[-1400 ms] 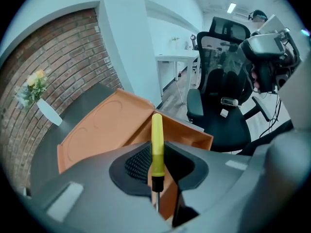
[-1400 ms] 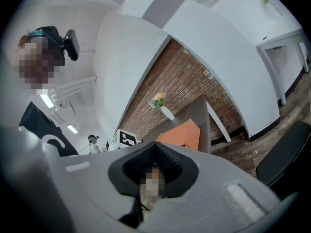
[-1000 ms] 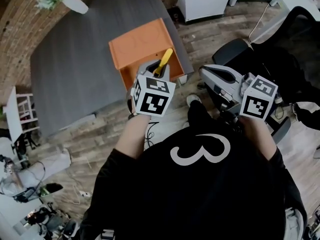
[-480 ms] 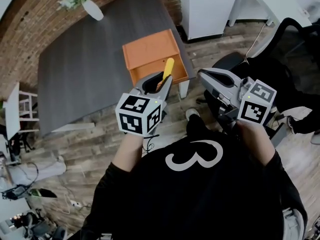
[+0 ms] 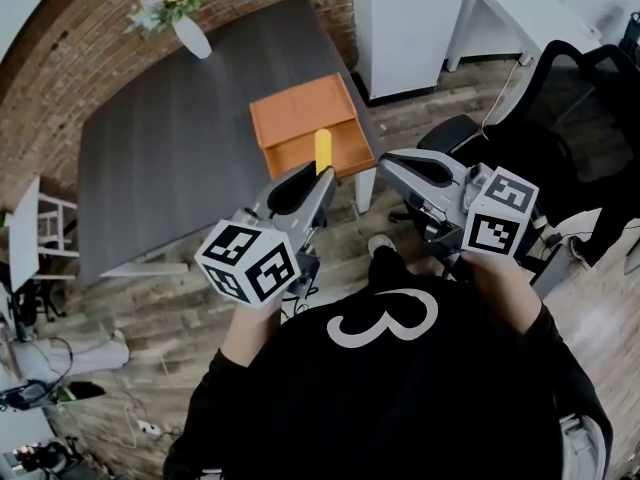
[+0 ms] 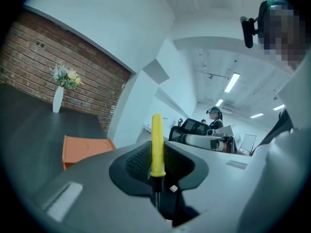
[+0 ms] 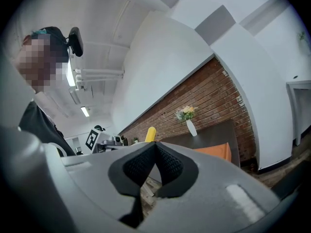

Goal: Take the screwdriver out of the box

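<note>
My left tool (image 5: 318,180) is clamped on the screwdriver (image 5: 323,149). The jaws stand only partly closed because the thin metal shank sits between the pads, and the yellow handle sticks out past the tips, upright in the left gripper view. The screwdriver is out of the box (image 5: 300,118) and touches nothing but my tool. From the head view it hangs in the air over the near side of the box, at the bench's (image 5: 170,158) near edge.

The orange box sits on the dark bench at its near right corner, open side up, and I cannot see anything in it from here. A white vase of flowers (image 5: 188,30) stands at the far edge, well apart from the box.

My right tool (image 5: 390,164) has its jaws closed, pads together at the tips, with nothing between them. It is off the bench's right edge, over the wooden floor (image 5: 150,298), near the left tool but not touching it
</note>
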`<state>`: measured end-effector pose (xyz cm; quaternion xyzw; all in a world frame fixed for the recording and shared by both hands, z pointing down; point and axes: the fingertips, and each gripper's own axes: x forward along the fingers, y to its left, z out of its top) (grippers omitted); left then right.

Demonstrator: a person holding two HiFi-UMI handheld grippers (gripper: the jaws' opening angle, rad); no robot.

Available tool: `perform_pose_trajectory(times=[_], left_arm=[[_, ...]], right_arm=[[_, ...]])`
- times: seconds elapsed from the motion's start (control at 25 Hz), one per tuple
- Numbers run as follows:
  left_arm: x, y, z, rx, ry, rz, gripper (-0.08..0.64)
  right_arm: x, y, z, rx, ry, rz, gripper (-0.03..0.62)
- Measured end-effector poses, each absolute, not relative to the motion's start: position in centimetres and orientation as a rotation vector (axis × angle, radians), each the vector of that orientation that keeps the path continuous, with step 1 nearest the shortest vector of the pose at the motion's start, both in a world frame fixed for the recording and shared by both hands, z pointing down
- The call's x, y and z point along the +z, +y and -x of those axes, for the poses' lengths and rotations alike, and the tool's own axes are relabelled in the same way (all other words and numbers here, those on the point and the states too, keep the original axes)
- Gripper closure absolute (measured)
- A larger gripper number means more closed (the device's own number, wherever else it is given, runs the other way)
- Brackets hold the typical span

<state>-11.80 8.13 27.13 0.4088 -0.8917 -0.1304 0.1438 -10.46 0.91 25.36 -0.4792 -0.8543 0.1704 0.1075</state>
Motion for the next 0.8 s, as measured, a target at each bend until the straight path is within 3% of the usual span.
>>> perform_pose_trajectory(times=[0.8], left_arm=[[27.5,8.0,10.4,-0.456,-2.545,-1.214,0.466]], right_arm=[[26.8,1.4,9.4,0.469,-2.539,1.327,0.592]])
